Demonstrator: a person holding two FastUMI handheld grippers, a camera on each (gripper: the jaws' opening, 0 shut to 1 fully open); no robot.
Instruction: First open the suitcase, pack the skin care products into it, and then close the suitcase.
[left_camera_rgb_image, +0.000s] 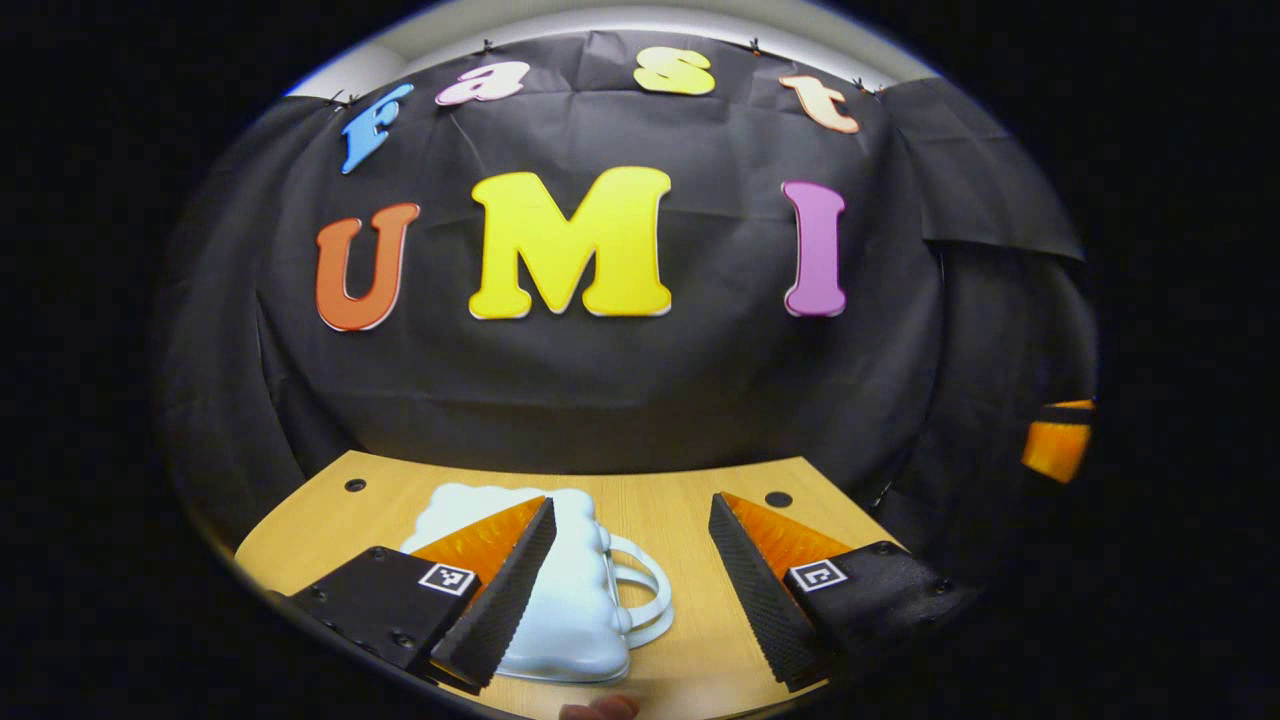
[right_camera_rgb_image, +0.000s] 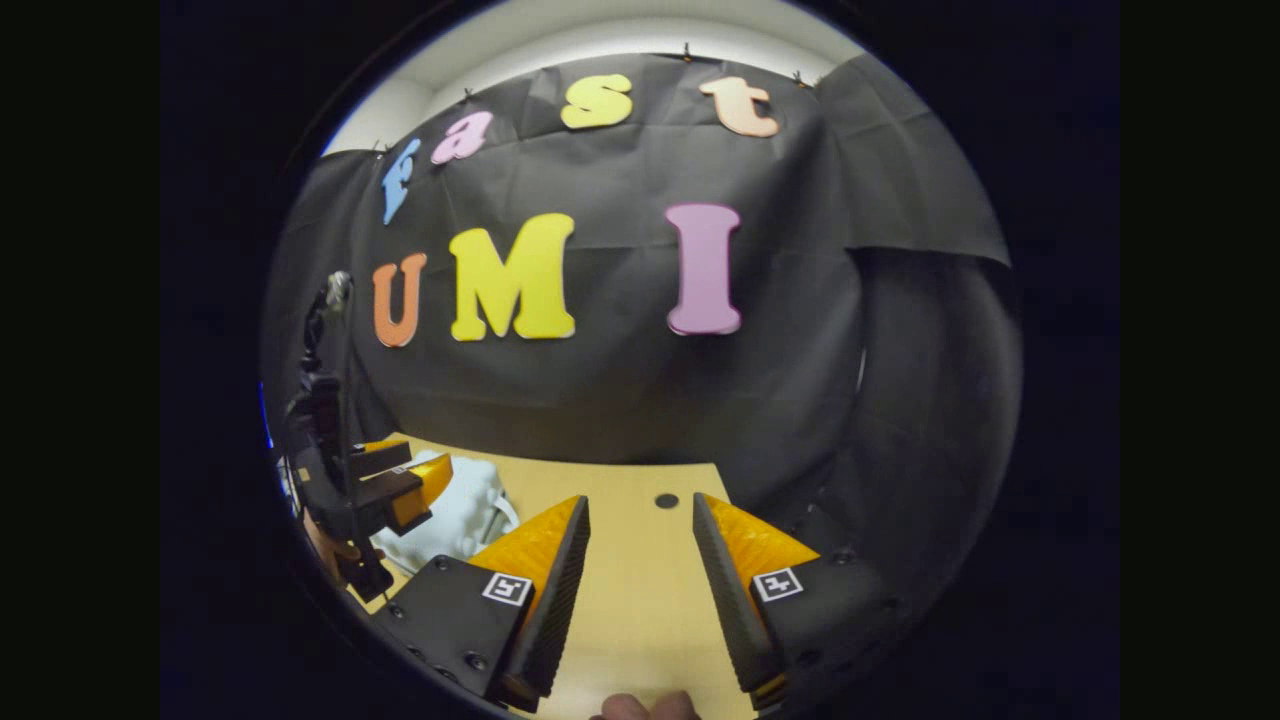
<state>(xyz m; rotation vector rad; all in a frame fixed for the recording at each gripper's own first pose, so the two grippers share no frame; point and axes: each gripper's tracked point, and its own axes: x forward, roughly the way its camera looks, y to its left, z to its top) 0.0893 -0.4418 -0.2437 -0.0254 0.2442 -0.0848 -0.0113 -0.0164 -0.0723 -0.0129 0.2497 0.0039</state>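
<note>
Left gripper view looks down on one small pale-blue hard-shell suitcase with a scalloped edge and a white loop handle (left_camera_rgb_image: 570, 600), lying flat and closed on the light wooden table (left_camera_rgb_image: 680, 510). I take it as the landmark. The left gripper (left_camera_rgb_image: 630, 520) hangs just above and nearer than the suitcase, fingers spread wide and holding nothing; one finger overlaps the shell's near-left part, the other stands off past the handle side over bare wood. That spread and low hover suit a reach for the lid or handle, so opening seems the step in hand, not yet begun.

Right gripper view puts the right gripper (right_camera_rgb_image: 640, 520) well to the handle side of the suitcase (right_camera_rgb_image: 460, 515), over bare table, its fingers also parted wide and empty, probably waiting until the lid is up. The left gripper (right_camera_rgb_image: 405, 480) shows beside the suitcase there.

Count: one suitcase, two grippers, two dark round holes in the table beyond the suitcase (left_camera_rgb_image: 355, 485). I cannot make out any skin care products.
</note>
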